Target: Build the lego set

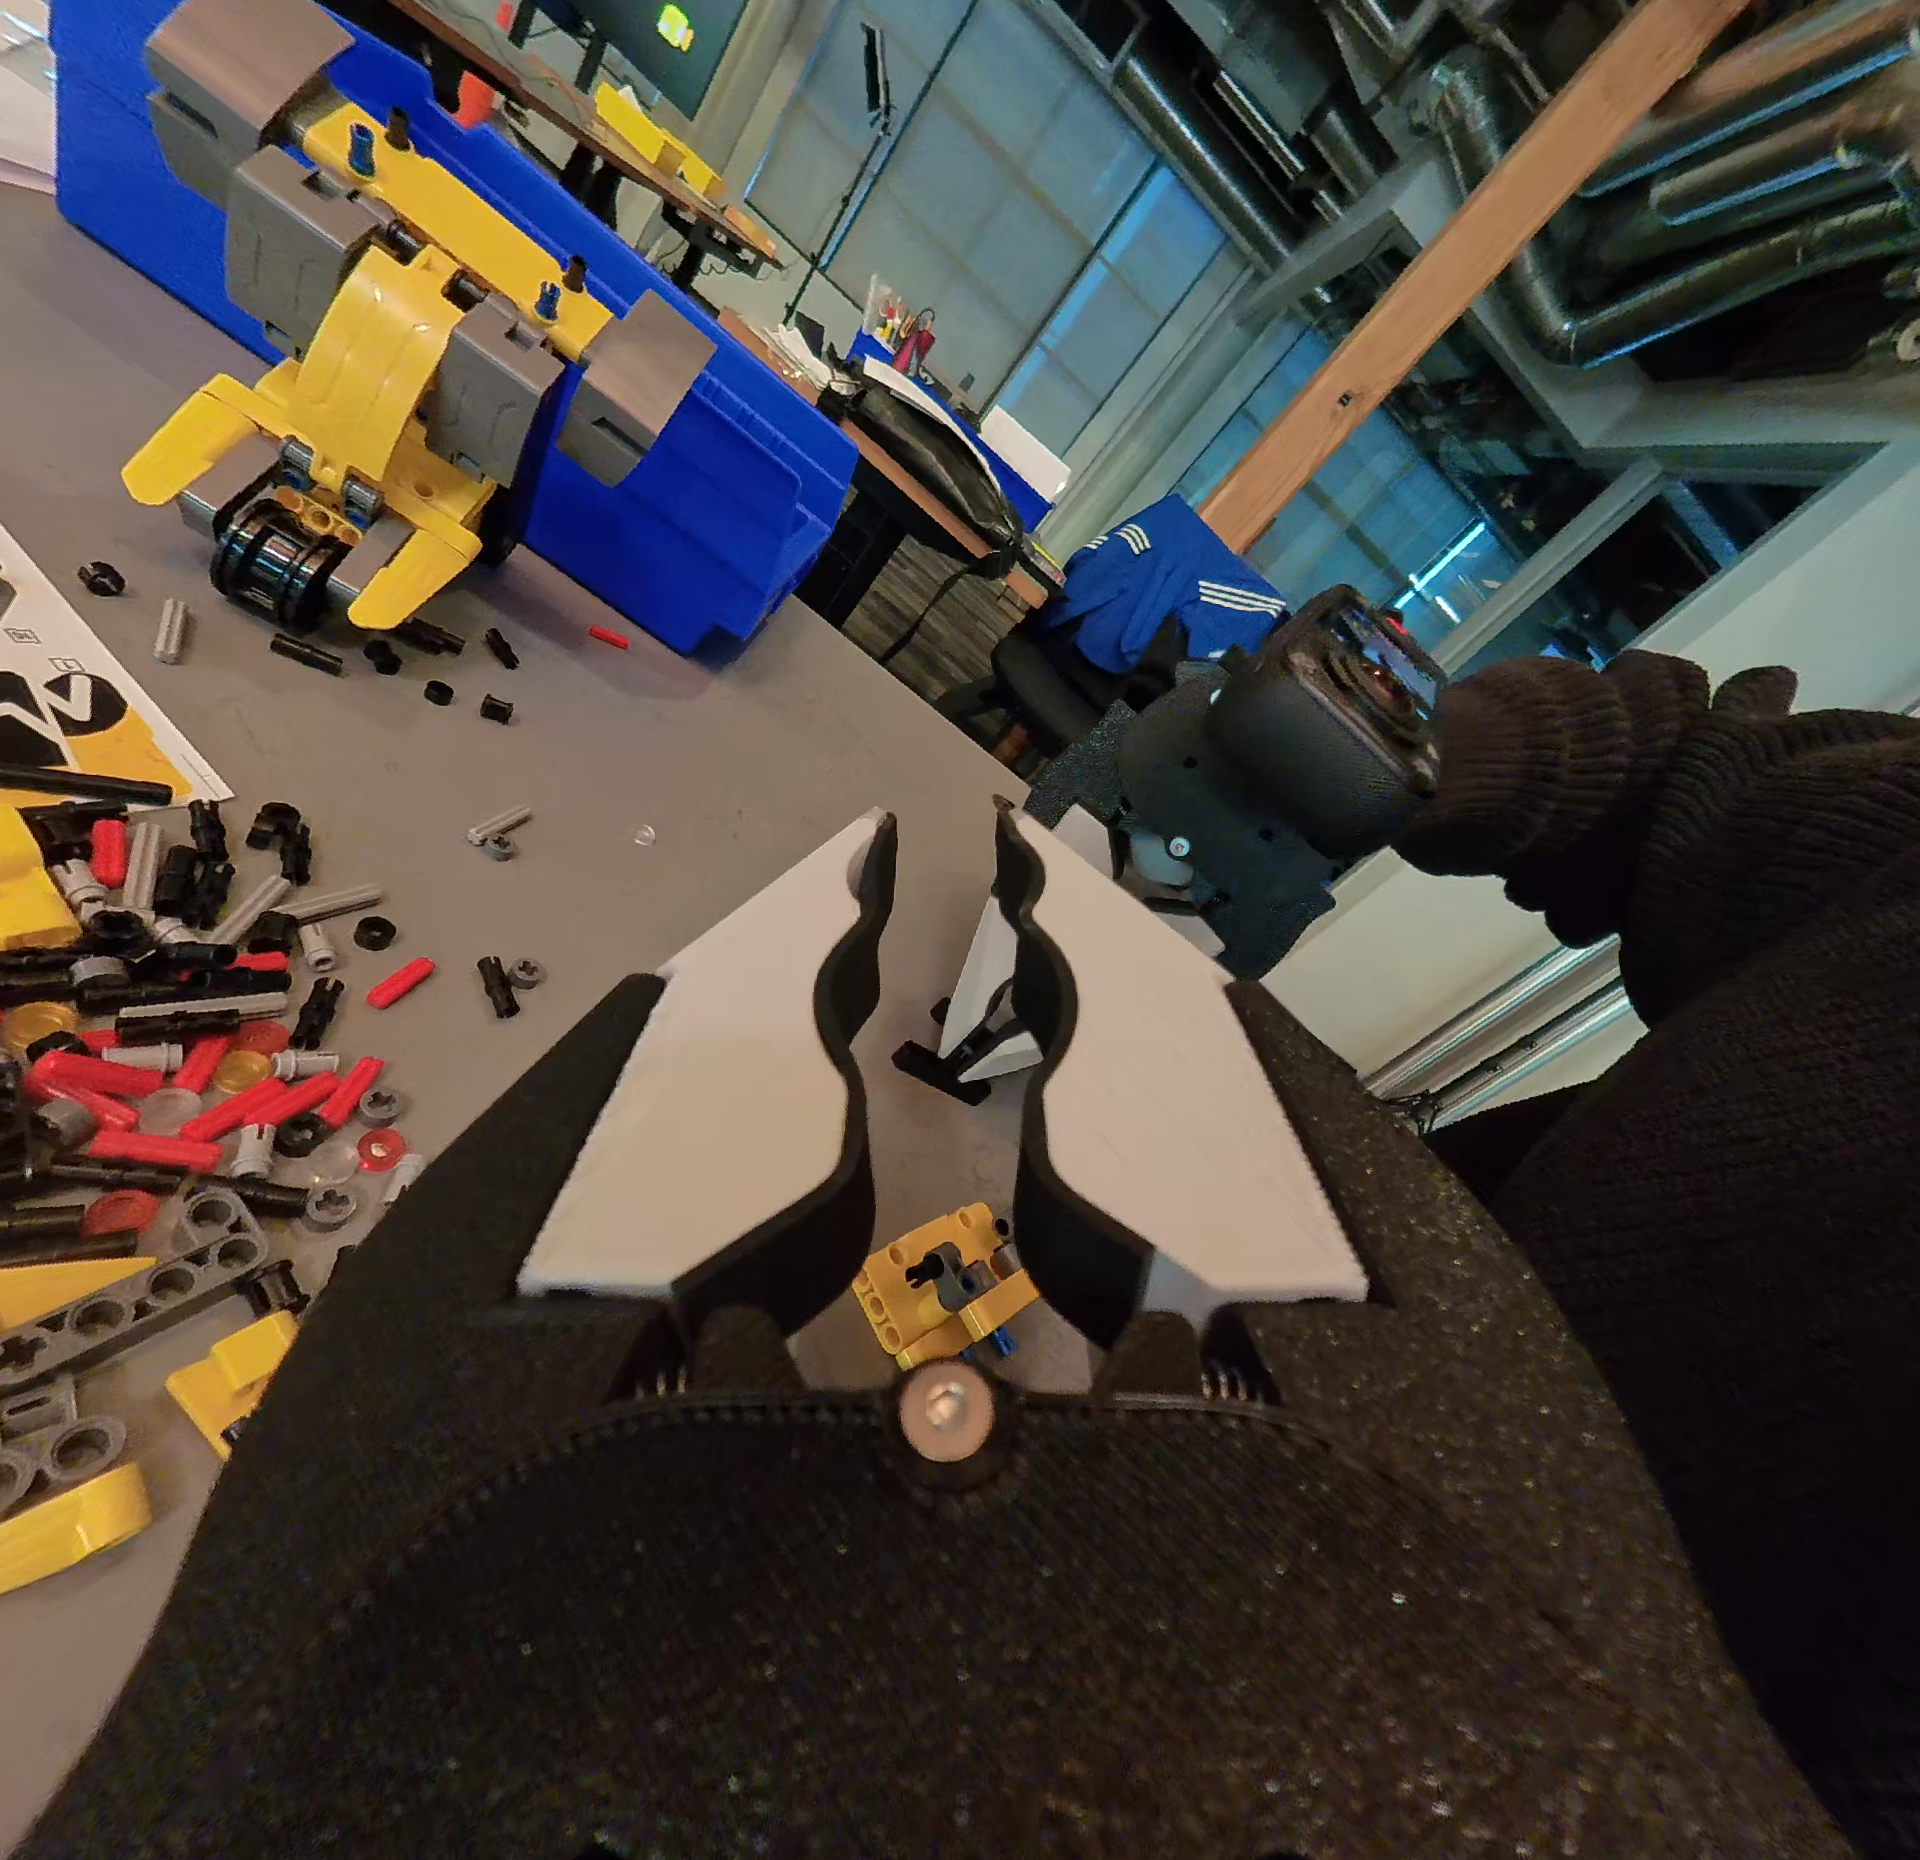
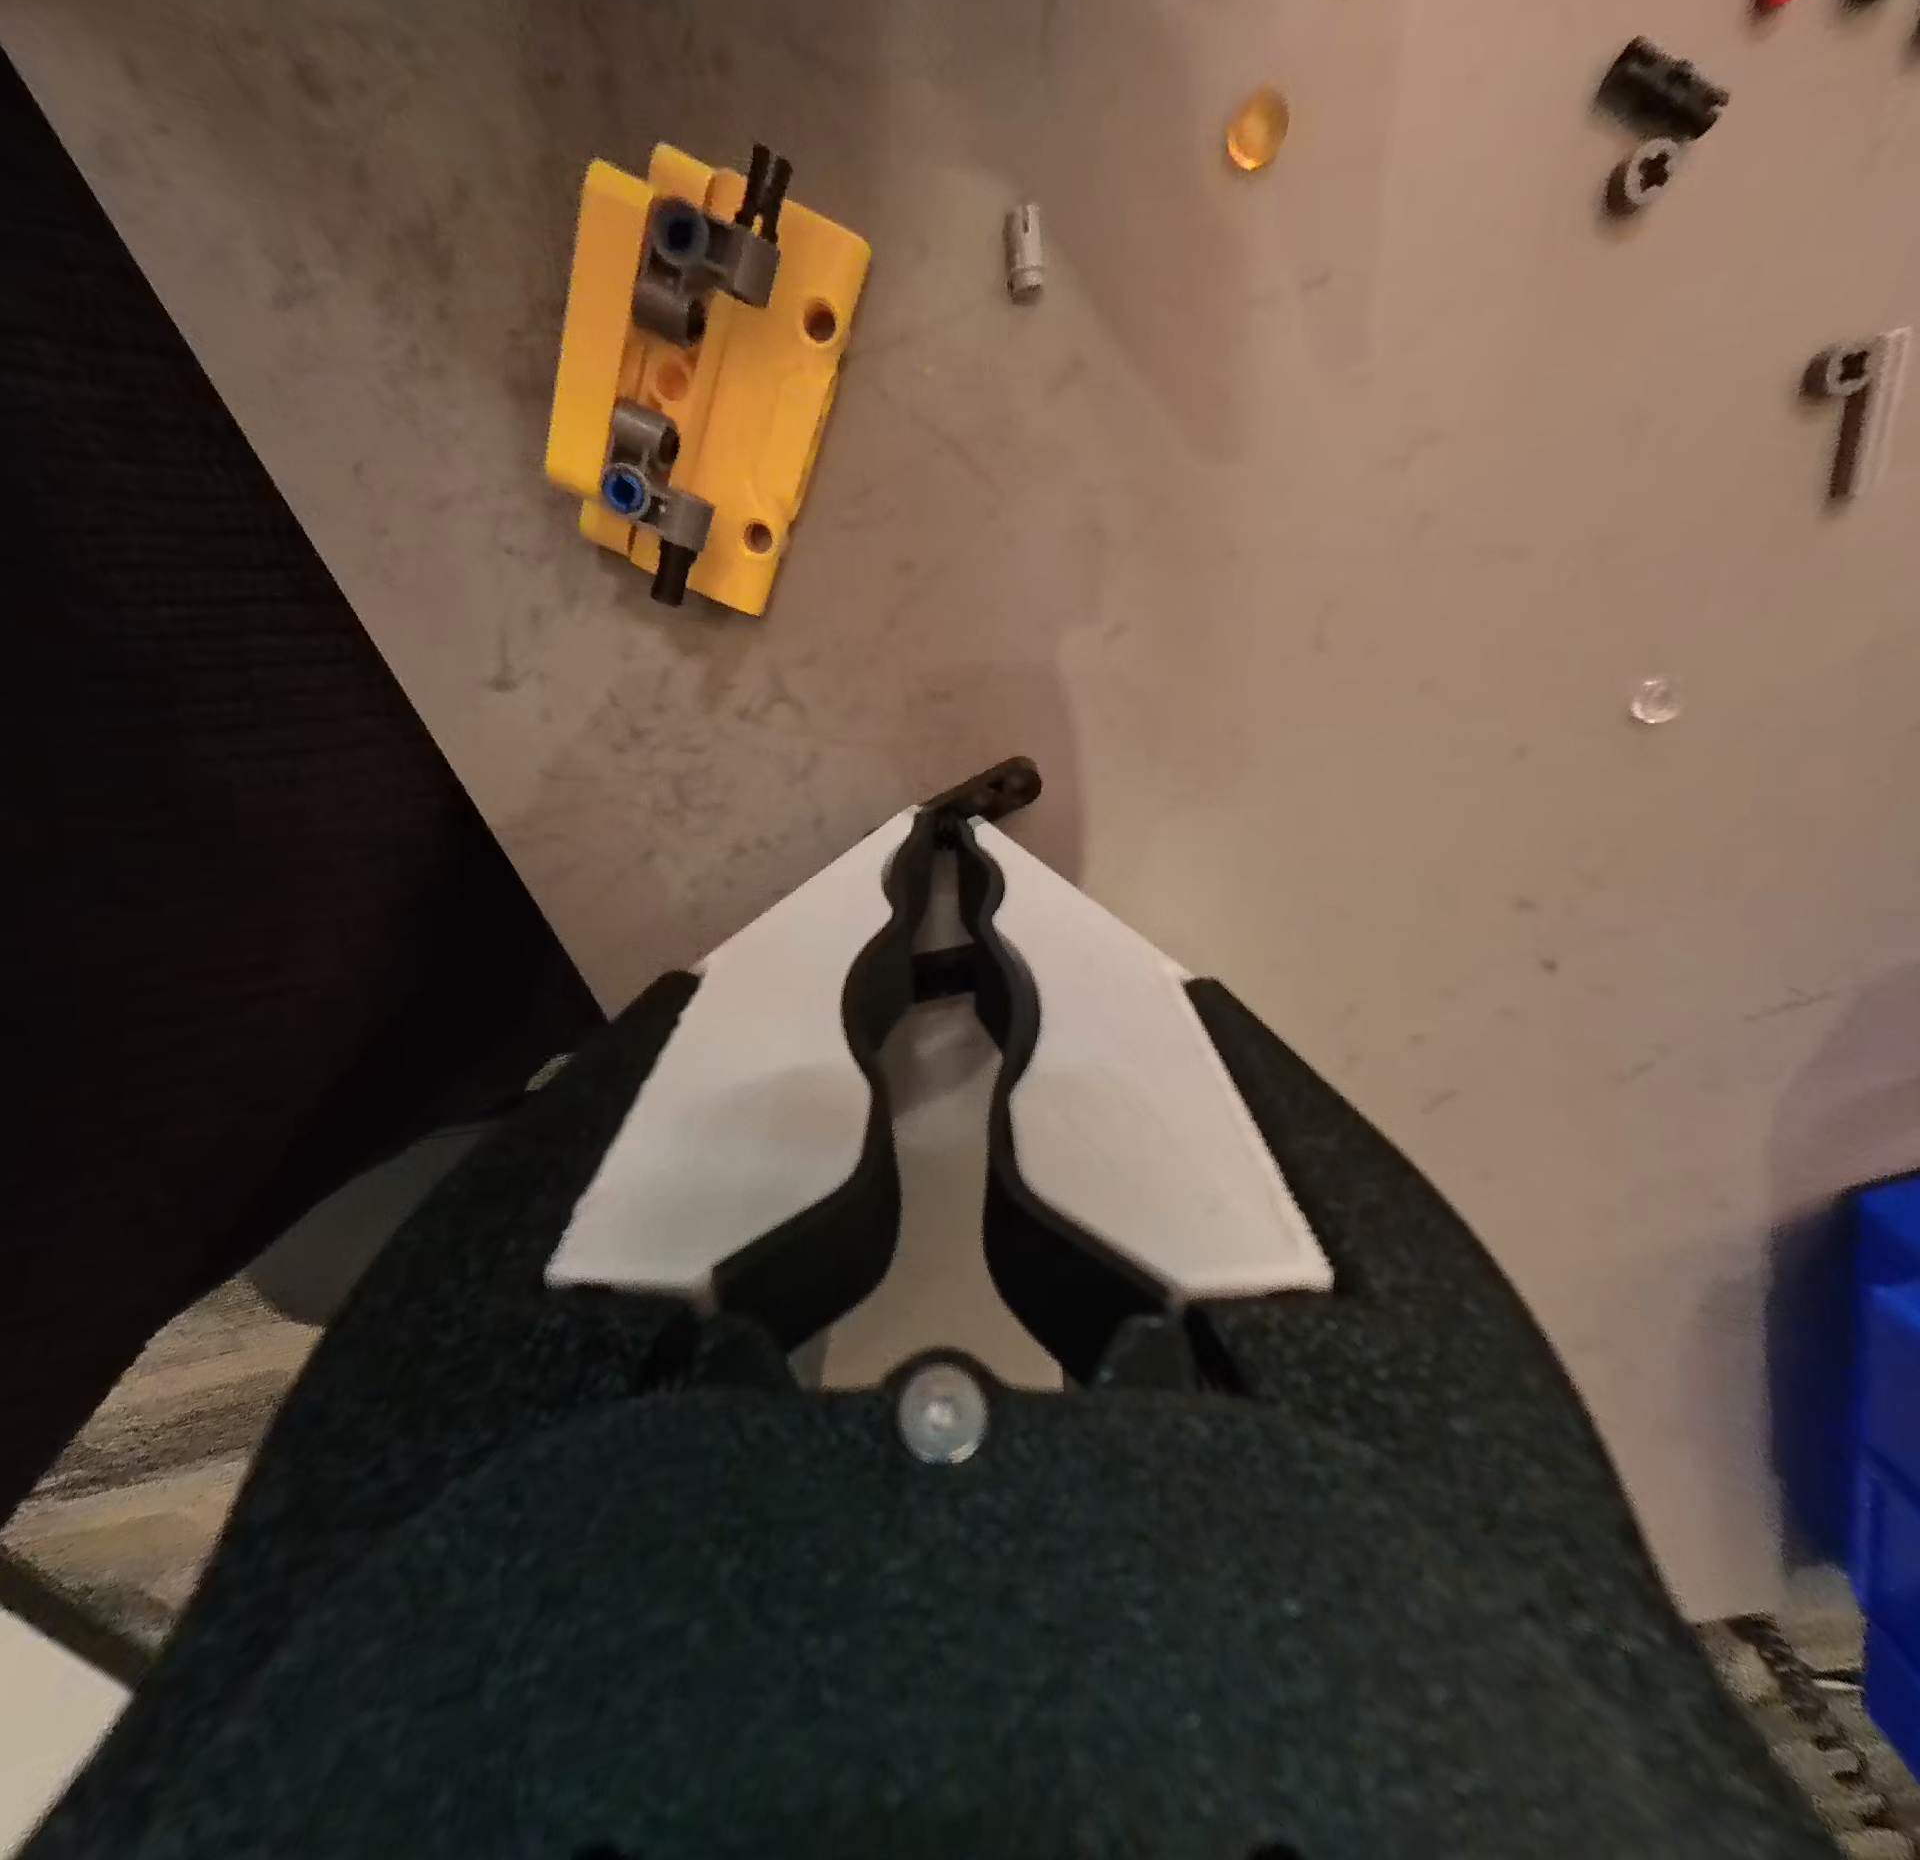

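Over table, right gripper (image 2: 948, 823) seemingly pinches black pin (image 2: 992, 784).

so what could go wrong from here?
1. The right gripper pinches the small black piece only at its very tips, so it could twist or slip out.
2. The yellow sub-assembly lies close to the table edge; a nudge might push it off.
3. The left gripper, jaws open, hovers near the right one; they could collide.

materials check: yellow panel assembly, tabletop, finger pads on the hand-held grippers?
Yellow panel assembly: looks like moulded plastic, smooth with a slight sheen, round pin holes, grey and black connectors plugged in.
Tabletop: matte grey, mottled and scuffed; laminate or coated board, can't tell which.
Finger pads: matte black, wavy profile, probably rubbery or printed plastic, on white shells with faint layer lines.
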The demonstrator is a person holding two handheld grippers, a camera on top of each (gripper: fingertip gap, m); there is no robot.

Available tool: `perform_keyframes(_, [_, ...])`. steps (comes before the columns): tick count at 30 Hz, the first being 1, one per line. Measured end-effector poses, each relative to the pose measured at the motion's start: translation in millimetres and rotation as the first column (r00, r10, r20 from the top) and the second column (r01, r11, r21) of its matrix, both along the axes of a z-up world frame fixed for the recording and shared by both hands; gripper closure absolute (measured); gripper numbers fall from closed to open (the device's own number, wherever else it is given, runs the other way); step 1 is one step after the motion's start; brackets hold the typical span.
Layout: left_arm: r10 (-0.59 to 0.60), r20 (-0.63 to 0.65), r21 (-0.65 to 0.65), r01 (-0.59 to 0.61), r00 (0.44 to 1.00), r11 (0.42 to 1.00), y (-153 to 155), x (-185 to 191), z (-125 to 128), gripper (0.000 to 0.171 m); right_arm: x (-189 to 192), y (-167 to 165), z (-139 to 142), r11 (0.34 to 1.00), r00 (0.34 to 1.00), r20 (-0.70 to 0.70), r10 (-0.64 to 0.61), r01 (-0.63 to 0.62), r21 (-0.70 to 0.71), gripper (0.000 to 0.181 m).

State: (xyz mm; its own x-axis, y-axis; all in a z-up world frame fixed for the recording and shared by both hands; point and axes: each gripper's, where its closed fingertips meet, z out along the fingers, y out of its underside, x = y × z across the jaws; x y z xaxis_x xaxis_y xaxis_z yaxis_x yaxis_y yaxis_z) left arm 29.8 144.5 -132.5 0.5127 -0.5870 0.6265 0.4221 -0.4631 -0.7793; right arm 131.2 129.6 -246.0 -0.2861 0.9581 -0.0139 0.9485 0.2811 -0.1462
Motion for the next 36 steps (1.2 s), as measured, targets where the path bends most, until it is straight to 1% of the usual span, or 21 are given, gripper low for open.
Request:
perform_keyframes(3, [-0.004, 0.002, -0.002, 0.004, 1.0, 1.0, 0.1, 0.5, -0.3, 0.155, -0.1, 0.0, 0.2, 1.0, 1.0, 0.002, -0.013, 0.013, -0.016, 0.178])
perform_keyframes(6, [-0.002, 0.0, -0.001, 0.002, 1.0, 1.0, 0.3, 0.0, -0.2, 0.155, -1.1, 0.5, 0.6, 1.0, 1.0, -0.018, -0.003, 0.003, 0.003, 0.177])
perform_keyframes(8, [-0.002, 0.004, -0.002, 0.002, 1.0, 1.0, 0.5, -0.3, -0.1, 0.155, -2.9, 1.9, 1.5, 1.0, 1.0, -0.031, -0.006, 0.007, 0.019, 0.167])
perform_keyframes(10, [-0.004, 0.009, -0.002, 0.004, 1.0, 1.0, 0.5, -0.3, 0.2, 0.155, -3.8, 3.2, 3.9, 1.0, 0.999, -0.031, -0.023, 0.024, 0.015, 0.163])
perform_keyframes(16, [-0.006, 0.015, 0.001, 0.006, 1.0, 1.0, 0.5, -0.8, 1.1, 0.155, -1.2, 3.1, 10.8, 0.996, 0.996, -0.036, -0.083, 0.081, -0.046, 0.168])
perform_keyframes(20, [-0.011, 0.014, -0.002, 0.011, 1.0, 1.0, 0.6, 0.3, 0.3, 0.155, -4.3, 0.4, 11.5, 0.998, 0.997, -0.059, -0.056, 0.053, -0.039, 0.176])
perform_keyframes(24, [-0.008, 0.013, -0.002, 0.008, 1.0, 1.0, 1.0, -0.5, 0.1, 0.155, -4.4, -2.4, 7.0, 0.999, 0.999, -0.04, -0.028, 0.027, -0.024, 0.177])
perform_keyframes(32, [-0.009, 0.01, 0.001, 0.009, 1.0, 1.0, 0.9, 0.0, 0.4, 0.155, -4.7, -2.4, 5.6, 0.997, 0.998, -0.022, -0.058, 0.057, -0.055, 0.179])
perform_keyframes(36, [-0.006, 0.009, 0.003, 0.006, 1.0, 1.0, 0.9, -0.4, 0.7, 0.155, -4.7, -2.3, 5.0, 0.998, 0.999, -0.028, -0.045, 0.044, -0.038, 0.179])
